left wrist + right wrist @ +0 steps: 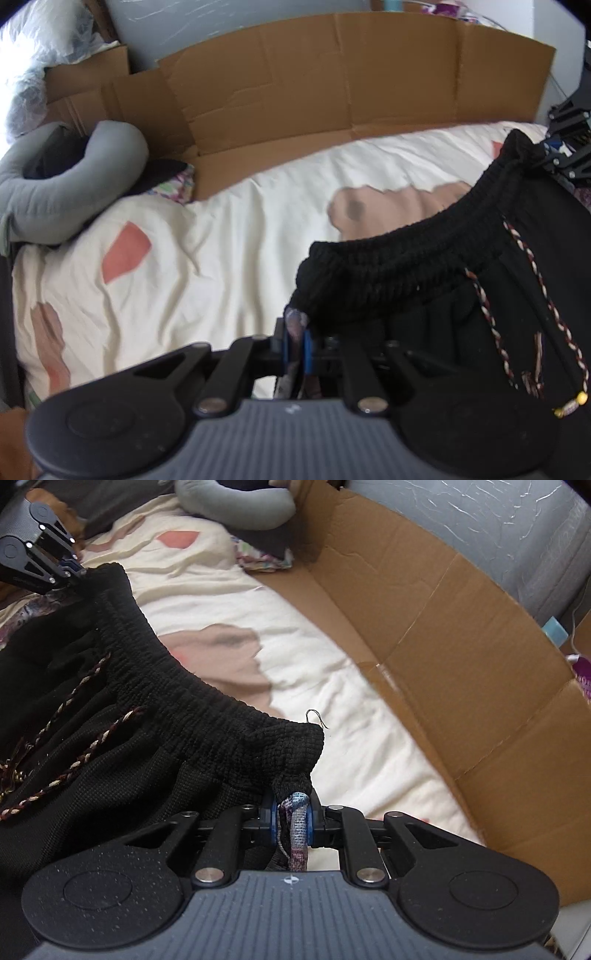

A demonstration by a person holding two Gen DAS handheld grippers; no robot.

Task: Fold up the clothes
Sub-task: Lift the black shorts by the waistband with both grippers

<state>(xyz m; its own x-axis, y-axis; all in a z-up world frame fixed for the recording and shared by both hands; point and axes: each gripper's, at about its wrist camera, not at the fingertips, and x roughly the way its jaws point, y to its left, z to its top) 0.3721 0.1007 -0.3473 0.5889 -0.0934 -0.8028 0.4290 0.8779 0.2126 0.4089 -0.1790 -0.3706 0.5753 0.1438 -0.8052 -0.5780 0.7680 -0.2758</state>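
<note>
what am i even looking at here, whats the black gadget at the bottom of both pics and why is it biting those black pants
The black gadget is a hand-held gripper with two fingers; a person carries one in each hand. Each picture comes from a fisheye camera on one gripper, looking forward along its fingers, so lines bend.

In the left camera's view, the left gripper is shut on one end of the pants' elastic waistband. In the right camera's view, the right gripper pinches the other end, so the waistband stretches between them. Braided drawstrings hang from it.

Below is a bed with a cream sheet printed with orange and tan patches. A grey pillow lies at one end, and flattened cardboard stands along the far side.
</note>
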